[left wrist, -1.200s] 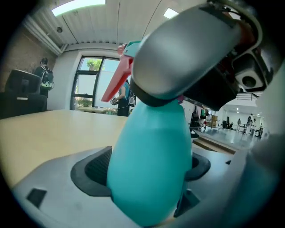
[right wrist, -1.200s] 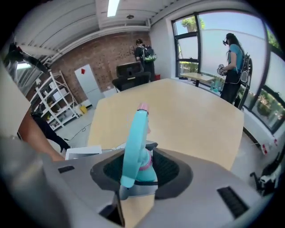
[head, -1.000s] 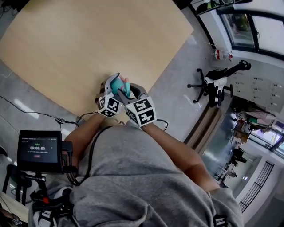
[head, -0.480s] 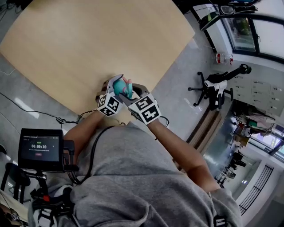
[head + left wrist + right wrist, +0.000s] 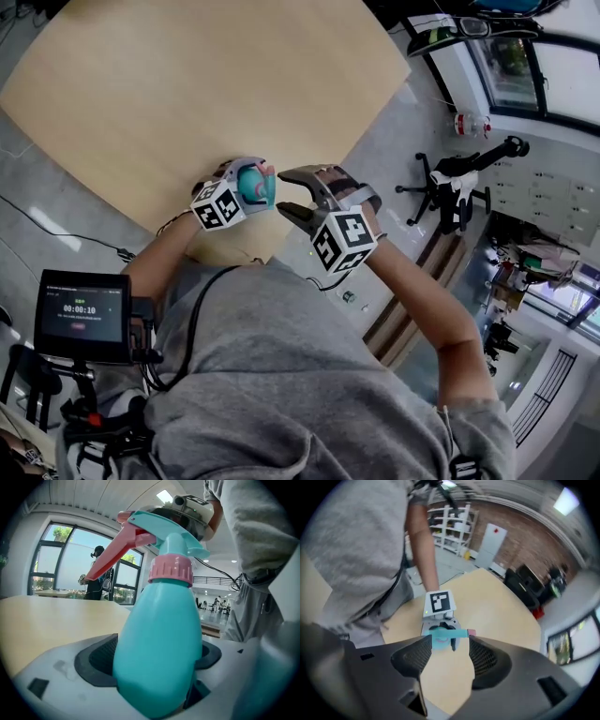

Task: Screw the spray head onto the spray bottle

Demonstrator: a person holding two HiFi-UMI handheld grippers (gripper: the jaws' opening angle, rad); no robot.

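The teal spray bottle [image 5: 161, 639] stands upright between the jaws of my left gripper [image 5: 157, 654], which is shut on its body. The teal spray head [image 5: 164, 524], with its pink trigger and pink collar [image 5: 171, 569], sits on the bottle's neck. In the head view, the left gripper [image 5: 241, 180] holds the bottle [image 5: 253, 186] over the near edge of the wooden table [image 5: 187, 94]. My right gripper [image 5: 281, 191] is just to its right; its jaws are opening with nothing between them. From the right gripper [image 5: 450, 644], the bottle [image 5: 440, 637] shows a short way beyond the fingertips.
A small screen [image 5: 82, 317] on a stand is at lower left, beside the person's body. An office chair [image 5: 450, 183] stands on the grey floor to the right. The table's edge runs just under both grippers.
My right gripper has let go of the spray head, opened, and drawn back to the right. The left gripper, with the bottle, has shifted slightly left.
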